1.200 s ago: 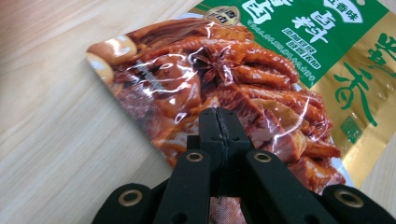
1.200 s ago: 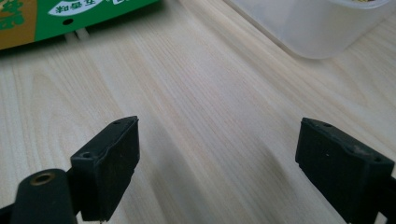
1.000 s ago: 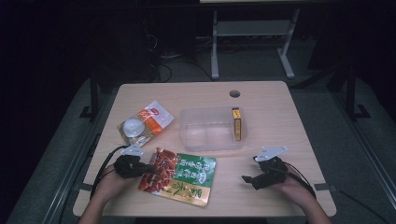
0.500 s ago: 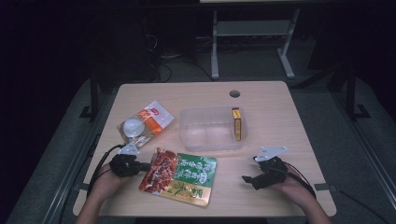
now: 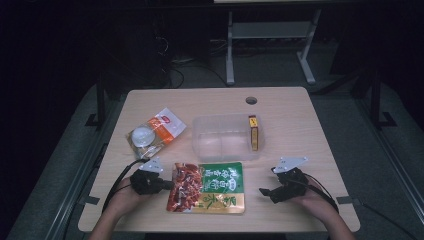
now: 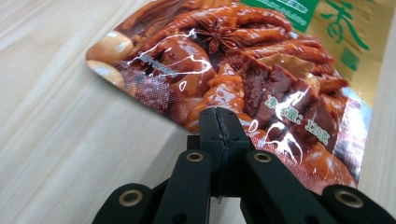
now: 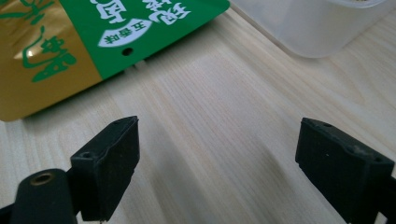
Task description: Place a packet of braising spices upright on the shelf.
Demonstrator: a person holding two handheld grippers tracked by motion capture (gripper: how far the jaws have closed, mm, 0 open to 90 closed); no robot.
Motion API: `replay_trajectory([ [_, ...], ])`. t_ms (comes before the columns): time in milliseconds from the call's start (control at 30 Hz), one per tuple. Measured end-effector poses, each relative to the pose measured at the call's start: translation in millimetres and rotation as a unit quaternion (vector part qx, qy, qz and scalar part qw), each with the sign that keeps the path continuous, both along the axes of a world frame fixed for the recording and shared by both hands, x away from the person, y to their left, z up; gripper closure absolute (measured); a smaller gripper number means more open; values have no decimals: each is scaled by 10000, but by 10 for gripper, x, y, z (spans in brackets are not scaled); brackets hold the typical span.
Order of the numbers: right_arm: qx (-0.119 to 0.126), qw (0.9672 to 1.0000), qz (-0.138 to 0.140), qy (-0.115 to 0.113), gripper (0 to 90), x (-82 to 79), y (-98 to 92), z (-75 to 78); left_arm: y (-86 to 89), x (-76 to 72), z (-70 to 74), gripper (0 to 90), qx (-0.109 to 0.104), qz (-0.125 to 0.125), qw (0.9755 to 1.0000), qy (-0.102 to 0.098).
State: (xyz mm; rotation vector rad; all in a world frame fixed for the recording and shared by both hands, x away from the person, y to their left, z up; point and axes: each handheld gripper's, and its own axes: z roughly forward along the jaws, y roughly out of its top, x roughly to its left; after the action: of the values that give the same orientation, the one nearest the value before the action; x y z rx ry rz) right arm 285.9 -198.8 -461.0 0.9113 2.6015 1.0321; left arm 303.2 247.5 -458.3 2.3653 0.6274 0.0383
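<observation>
Left gripper (image 5: 167, 184) sits at the near-left part of the table (image 5: 300, 125), jaws pressed fully together; in the left gripper view (image 6: 219, 122) the two black pads meet with just a thin seam between them. The closed tip lies at the near edge of the snack pouch (image 6: 243, 70), over the glossy red printed end; can't tell from this angle whether a sliver of the pouch edge is caught in the seam or the tip only rests against it. From the high view the pouch (image 5: 209, 186) lies flat directly ahead of the left jaws, red end toward them, green and gold end pointing away toward the right gripper (image 5: 265, 192). Right gripper is spread wide, nothing between the pads; in the right gripper view (image 7: 233, 154) bare wood shows across the whole gap. Ahead of its left jaw is the pouch's green and gold corner (image 7: 93, 42), apart from the pad. Ahead of its right jaw is the clear plastic container (image 7: 317, 25), also apart. In the high view that container (image 5: 220, 142) stands beyond the pouch, with a small yellow box (image 5: 254, 132) lying along its right inner wall. Farther out from the left gripper, a white and orange bag (image 5: 155, 134) with a white round thing on it.
</observation>
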Motion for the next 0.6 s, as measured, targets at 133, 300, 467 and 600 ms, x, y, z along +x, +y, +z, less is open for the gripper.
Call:
replay_trajectory([
  [133, -8, 10000, -3, 4, 132, 3, -3, -1, -58, -19, 0, 898, -11, -152, 9999, 31],
  [300, -3, 10000, -4, 6, 132, 0, -6, 0, -78, -29, 23, 897, 98, -218, 9997, -23],
  [467, -18, 10000, 20, -14, 132, 9, -17, -6, -117, 6, 145, 848, -81, -277, 9994, -193],
  [600, -1, 10000, -14, 36, 132, 9, 0, -14, -251, 130, 215, 658, -157, -514, 9977, -409],
])
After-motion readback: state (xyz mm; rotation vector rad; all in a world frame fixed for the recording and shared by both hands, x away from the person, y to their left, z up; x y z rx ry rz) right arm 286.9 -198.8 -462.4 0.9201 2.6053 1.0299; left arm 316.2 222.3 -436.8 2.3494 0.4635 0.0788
